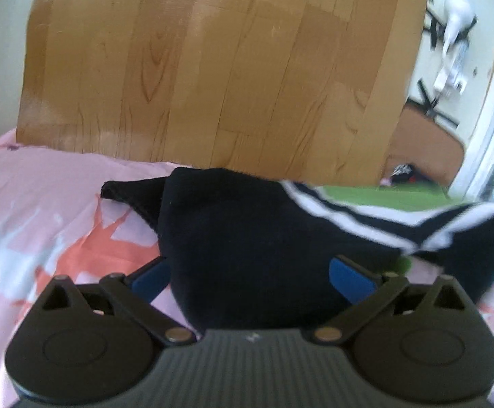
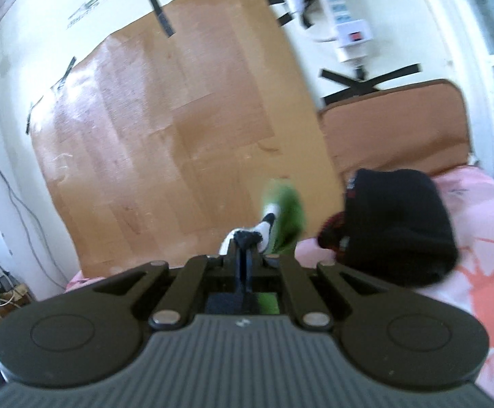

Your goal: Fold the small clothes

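Wood-grain sheeting (image 1: 219,68) fills the wall straight ahead of both grippers, fixed at its edges with strips of black tape (image 2: 161,16). Below it and under the jaws spreads the pink bedsheet (image 1: 43,197) with coral and pale grey print, covering the bed. To the right of the sheeting a brown padded headboard (image 2: 393,125) stands against the wall, and above it a white power strip (image 2: 348,30) is taped up.

On the sheet, ahead and to the right of the right gripper's jaws, sits a heap of black knit clothing (image 2: 399,224) with a red-edged fold at its left.

Between the left gripper's jaws lies a black garment (image 1: 247,238) with white stripes, bulging up over the bed; its striped end stretches away to the right, blurred, over a strip of green cloth (image 1: 382,195). The left gripper (image 1: 250,273) has its jaws spread wide, the blue pads either side of the dark fabric; whether they touch it cannot be told.

The right gripper (image 2: 245,248) has its jaws pressed together, pinching a bunched black-and-white edge of cloth; a blurred green sock-like piece (image 2: 286,217) rises just beyond the tips.
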